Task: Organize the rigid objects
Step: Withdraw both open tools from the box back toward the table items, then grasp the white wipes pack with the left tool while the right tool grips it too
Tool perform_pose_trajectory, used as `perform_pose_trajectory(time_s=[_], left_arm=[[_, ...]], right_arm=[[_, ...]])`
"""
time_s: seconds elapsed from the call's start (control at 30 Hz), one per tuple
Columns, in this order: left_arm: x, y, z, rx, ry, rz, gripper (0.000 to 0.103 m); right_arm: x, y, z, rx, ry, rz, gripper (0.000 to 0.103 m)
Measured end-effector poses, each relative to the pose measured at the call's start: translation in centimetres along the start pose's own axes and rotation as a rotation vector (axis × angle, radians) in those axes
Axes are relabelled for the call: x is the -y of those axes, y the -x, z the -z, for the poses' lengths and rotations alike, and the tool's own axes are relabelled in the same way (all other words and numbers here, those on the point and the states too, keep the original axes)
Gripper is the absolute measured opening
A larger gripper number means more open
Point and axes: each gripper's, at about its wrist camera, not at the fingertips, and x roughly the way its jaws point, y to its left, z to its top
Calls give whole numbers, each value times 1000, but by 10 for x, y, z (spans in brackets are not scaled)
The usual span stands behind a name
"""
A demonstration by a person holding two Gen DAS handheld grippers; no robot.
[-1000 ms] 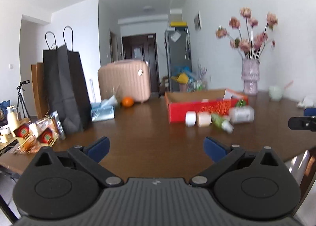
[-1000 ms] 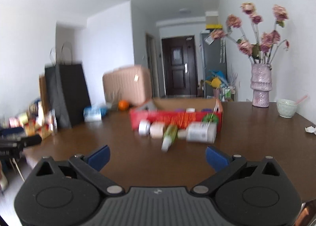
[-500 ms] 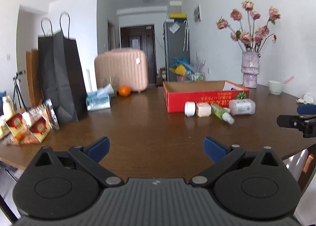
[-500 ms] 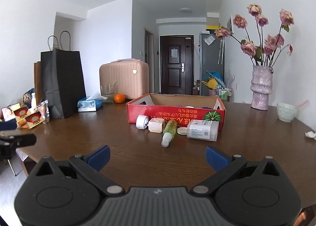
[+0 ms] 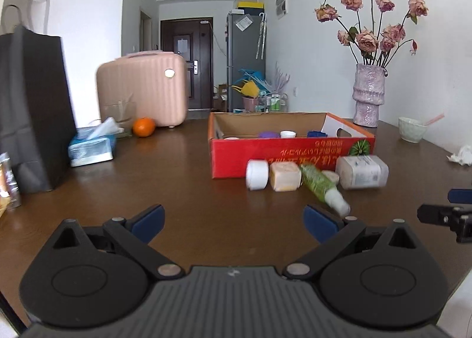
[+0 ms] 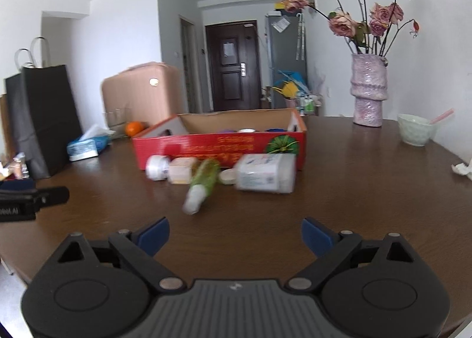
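Note:
A red cardboard box (image 5: 292,155) (image 6: 224,146) stands on the brown table (image 5: 183,190) with a few small items inside. In front of it lie a white jar (image 5: 257,174) (image 6: 157,167), a beige block (image 5: 284,180) (image 6: 181,174), a green bottle with a white cap (image 5: 323,187) (image 6: 203,183), a small round lid (image 6: 227,176) and a large clear white jar on its side (image 5: 362,172) (image 6: 267,172). My left gripper (image 5: 234,221) is open and empty, short of the items. My right gripper (image 6: 235,236) is open and empty, also short of them.
A black paper bag (image 5: 32,113) and tissue pack (image 5: 91,149) stand at the left, with an orange (image 5: 143,127) and pink suitcase (image 5: 143,90) behind. A vase of flowers (image 5: 368,96), a bowl (image 5: 412,129) and crumpled paper (image 5: 461,156) are at the right.
Both grippers have moved forward over the table toward the box and the items, which now look larger. Both stay open.

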Motion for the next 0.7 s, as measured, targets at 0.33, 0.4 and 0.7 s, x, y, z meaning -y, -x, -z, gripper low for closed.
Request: perform_pose_trajectory(time_s=[0.33,0.4,0.7], left_arm=[[14,-102,-41,-84,20,92,78],[23,-112,-42,-84,3,61,77],[97,-163,-63,-182,63,340,51]], right_arm=[[17,-74,-39,10,65,64,96],[29,-91,-46,-1,33,69,90],[71,-136,-56,-42,-160,11,45]])
